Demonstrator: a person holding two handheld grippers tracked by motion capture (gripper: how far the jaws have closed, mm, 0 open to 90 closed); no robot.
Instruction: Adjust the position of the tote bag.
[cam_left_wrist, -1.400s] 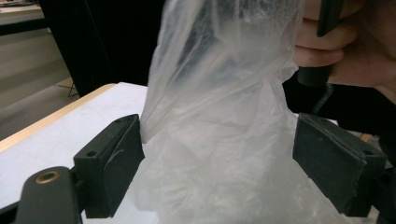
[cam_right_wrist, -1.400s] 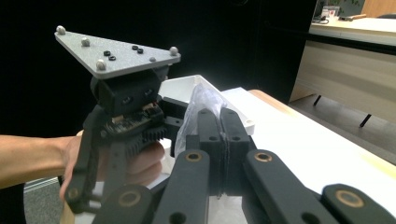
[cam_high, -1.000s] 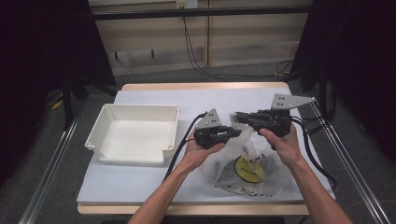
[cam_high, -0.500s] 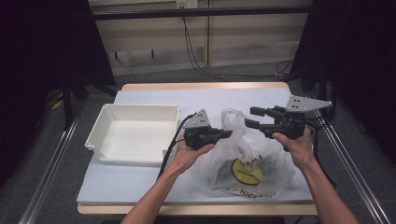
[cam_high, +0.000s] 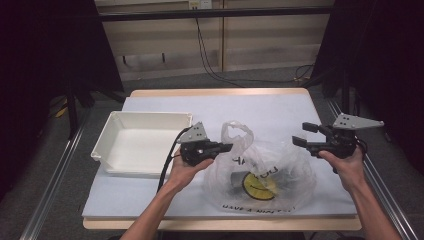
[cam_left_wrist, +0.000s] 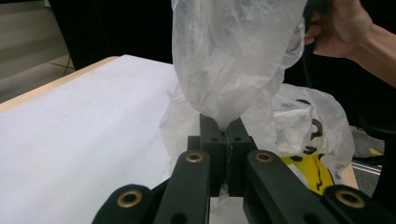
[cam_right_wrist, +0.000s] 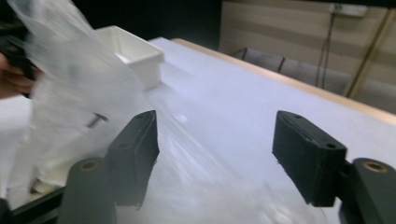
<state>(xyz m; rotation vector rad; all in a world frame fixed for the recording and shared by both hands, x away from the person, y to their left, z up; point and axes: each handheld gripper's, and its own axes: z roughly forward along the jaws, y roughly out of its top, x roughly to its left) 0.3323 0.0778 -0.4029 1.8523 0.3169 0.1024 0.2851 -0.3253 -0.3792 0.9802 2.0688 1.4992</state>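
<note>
plastic bag (cam_high: 260, 172) | translucent, crumpled | on table, handle pinched upright

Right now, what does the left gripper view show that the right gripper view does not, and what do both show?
Left gripper view alone: its fingers closed on a pinch of the bag, the yellow print inside, and the other hand.

Right gripper view alone: its fingers wide apart with nothing between them, the white tray, and the back wall.

Both: the bag and the white table cover.
</note>
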